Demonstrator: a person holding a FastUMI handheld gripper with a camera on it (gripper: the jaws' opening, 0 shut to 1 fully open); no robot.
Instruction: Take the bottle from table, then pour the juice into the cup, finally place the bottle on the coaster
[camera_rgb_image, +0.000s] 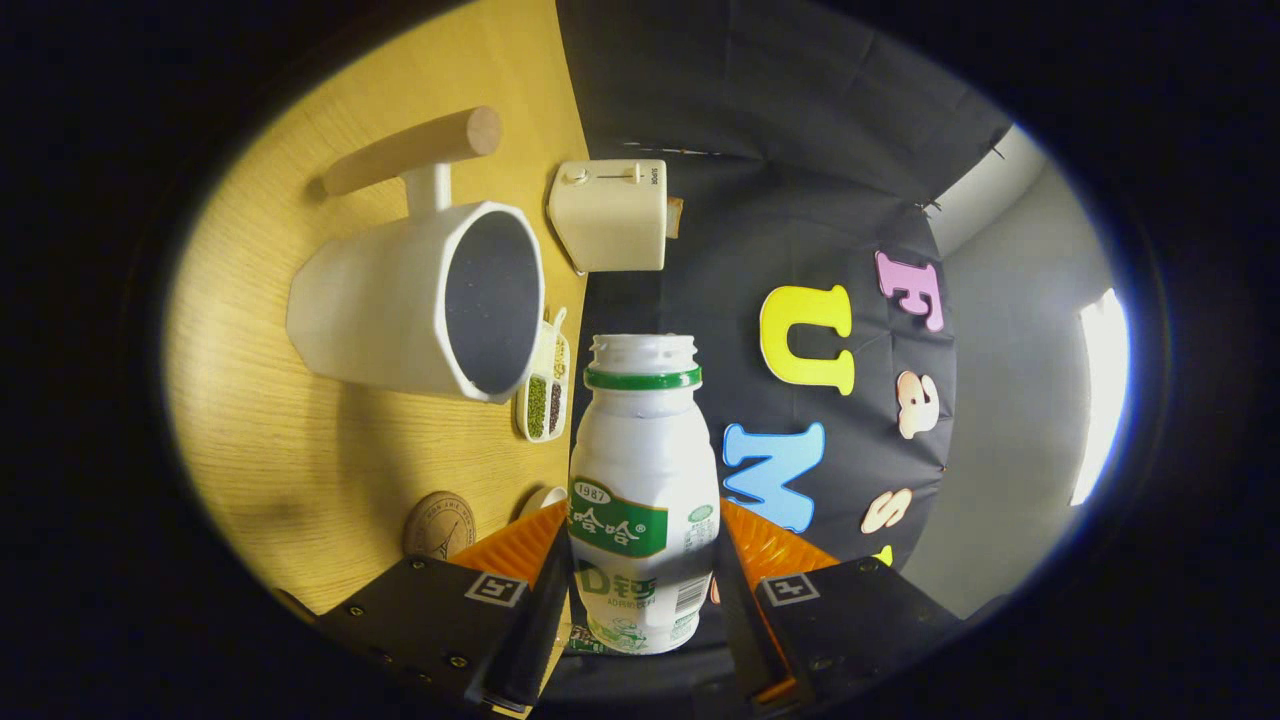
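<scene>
The bench (290, 450) is the biggest thing I see; the whole view is turned on its side, so its wooden top stands like a wall beside my tool (640, 585). On it is the white cup (400, 300) with a wooden handle (415, 150); its open mouth faces toward the bottle and the inside looks dark. Beyond the cup, near the bench edge, there is a cream toaster (610, 215).

The bottle (640, 500) is between my two fingers, and both of them press on its lower body, one on each side, so the tool is closed on it and carries it. The bottle is white with a green label and a green ring under the neck. It has no cap, and its open mouth points ahead, just beside the rim of the cup but not touching it.

Between the cup and the bottle I see a small tray (545, 385) with green and dark grains in compartments. The round coaster (440, 525) lies on the bench close to my finger (520, 550), apart from the cup.
</scene>
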